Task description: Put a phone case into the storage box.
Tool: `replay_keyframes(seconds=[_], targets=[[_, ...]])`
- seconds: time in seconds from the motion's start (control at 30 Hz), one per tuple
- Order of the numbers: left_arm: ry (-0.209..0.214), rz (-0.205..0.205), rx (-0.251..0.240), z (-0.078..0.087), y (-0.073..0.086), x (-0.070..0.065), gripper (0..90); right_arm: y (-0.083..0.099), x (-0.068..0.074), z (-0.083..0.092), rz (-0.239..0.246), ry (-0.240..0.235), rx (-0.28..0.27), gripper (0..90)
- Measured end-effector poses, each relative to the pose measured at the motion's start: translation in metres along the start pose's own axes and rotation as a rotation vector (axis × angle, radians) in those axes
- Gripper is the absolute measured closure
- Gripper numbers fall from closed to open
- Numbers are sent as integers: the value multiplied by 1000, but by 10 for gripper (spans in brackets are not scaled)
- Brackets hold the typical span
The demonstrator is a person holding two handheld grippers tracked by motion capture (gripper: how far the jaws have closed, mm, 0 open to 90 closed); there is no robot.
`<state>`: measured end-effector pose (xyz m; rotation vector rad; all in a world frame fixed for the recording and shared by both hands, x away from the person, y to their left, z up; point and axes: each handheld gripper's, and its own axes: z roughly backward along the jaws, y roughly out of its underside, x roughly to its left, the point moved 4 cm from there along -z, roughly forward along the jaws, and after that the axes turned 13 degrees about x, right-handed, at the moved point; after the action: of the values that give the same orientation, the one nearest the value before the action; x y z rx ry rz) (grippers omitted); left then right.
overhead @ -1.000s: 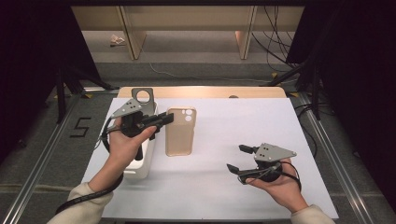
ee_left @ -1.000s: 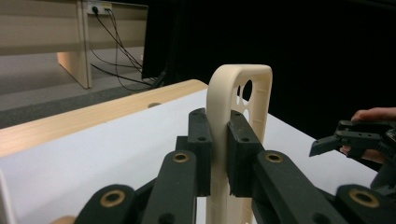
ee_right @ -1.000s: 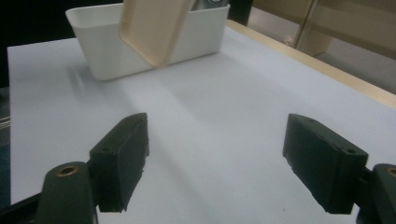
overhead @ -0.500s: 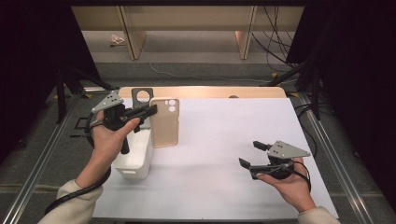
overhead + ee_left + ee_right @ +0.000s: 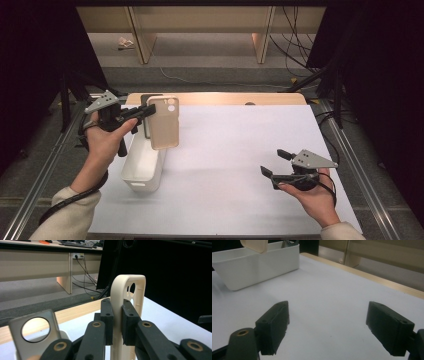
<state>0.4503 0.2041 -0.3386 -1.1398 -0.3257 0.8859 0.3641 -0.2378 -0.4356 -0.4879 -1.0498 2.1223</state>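
- Left gripper [image 5: 145, 111]: jaws closed on the long edge of a beige phone case [image 5: 163, 123]. In the left gripper view both pads [image 5: 107, 318] press flat against the case [image 5: 128, 293] wall, one on either side, with no gap showing.
- Case: held upright, off the table, above the far end of the white bin [image 5: 142, 167]. Camera cut-out is at the top end. In the right gripper view its lower corner [image 5: 254, 245] hangs over the bin [image 5: 249, 263] opening; whether it touches the rim cannot be told.
- Second case [image 5: 145, 112]: dark grey, with a round cut-out [image 5: 35, 329], standing in the bin just behind the beige one and leaning toward the far end.
- Right gripper [image 5: 278, 164]: jaws wide apart, holding nothing. It is held low over the white table [image 5: 240, 150] at the near right, well apart from the bin. In the right gripper view the two pads [image 5: 274, 325] stand far apart with bare table [image 5: 327, 302] between them.
- Hands: left hand [image 5: 105, 142] wraps the left gripper's handle; right hand [image 5: 312, 197] cradles the right gripper from beneath.
- Markings: no brand, label or writing can be read on either case, the bin or the grippers.
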Motion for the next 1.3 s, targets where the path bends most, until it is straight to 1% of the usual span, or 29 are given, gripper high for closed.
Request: replay_keyframes(seconds=[0.23, 0.4, 0.53, 0.7, 0.8, 0.87, 0.93, 1.07, 1.3], targets=[[-18, -14, 4, 2, -5, 20, 817, 0, -1, 0, -7, 10, -3, 199], [-22, -4, -1, 1, -6, 33, 817, 1, -1, 0, -12, 16, 6, 200], [-25, -5, -5, 1, -6, 42, 817, 1, -2, 1, -16, 21, -1, 201], [-25, -13, 4, -2, -5, 53, 816, 2, -3, -1, -25, 16, 3, 199], [-30, -11, 8, -6, -6, 61, 816, 2, -2, -1, -21, 15, 7, 198], [-26, -9, 8, -7, -7, 65, 816, 2, -3, -1, -22, 17, 6, 198], [-25, 0, 9, -9, -8, 70, 816, 2, -3, 0, -26, 19, 4, 198], [-30, 13, 17, -9, -9, 77, 816, 2, -4, 0, -26, 21, 3, 198], [-32, 18, 21, -13, -7, 87, 816, 2, -3, -1, -28, 18, 4, 198]])
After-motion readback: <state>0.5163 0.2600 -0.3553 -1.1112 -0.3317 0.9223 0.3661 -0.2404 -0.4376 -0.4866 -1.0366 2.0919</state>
